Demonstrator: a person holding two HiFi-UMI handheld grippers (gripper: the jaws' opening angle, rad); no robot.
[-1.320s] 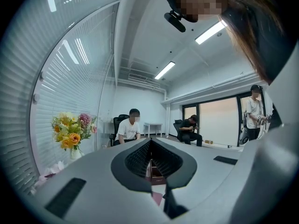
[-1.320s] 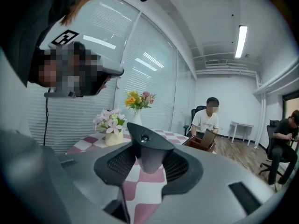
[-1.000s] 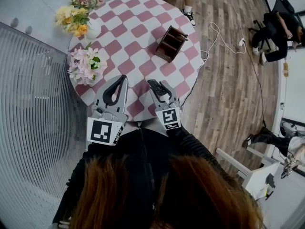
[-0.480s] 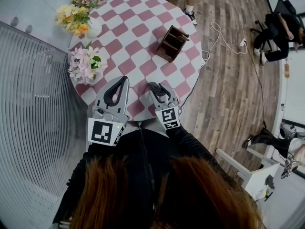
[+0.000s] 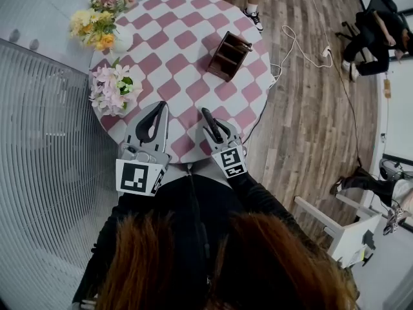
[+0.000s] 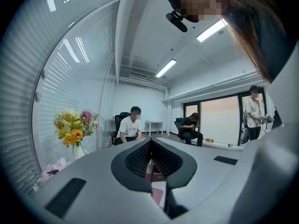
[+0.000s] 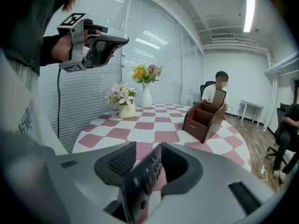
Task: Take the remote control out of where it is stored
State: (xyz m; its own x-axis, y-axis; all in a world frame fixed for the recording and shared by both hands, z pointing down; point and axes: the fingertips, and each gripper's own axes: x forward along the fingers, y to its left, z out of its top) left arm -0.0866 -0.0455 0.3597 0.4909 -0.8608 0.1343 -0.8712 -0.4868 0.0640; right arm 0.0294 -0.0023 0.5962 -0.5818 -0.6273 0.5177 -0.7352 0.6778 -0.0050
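Low over the near tabletop [image 5: 187, 41] edge, the right gripper [image 5: 218, 133] held its fingers clamped on the black remote control [image 5: 209, 117]; the left gripper [image 5: 160, 106] kept its fingers closed, empty.

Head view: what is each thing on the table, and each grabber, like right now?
remote control: out of the holder, clamped between the right gripper's jaws.
right gripper: shut on the remote control.
left gripper: shut, nothing in it.
wooden holder: upright on the table, no remote in it.
bouquet: standing upright.
pink flower pot: standing upright.
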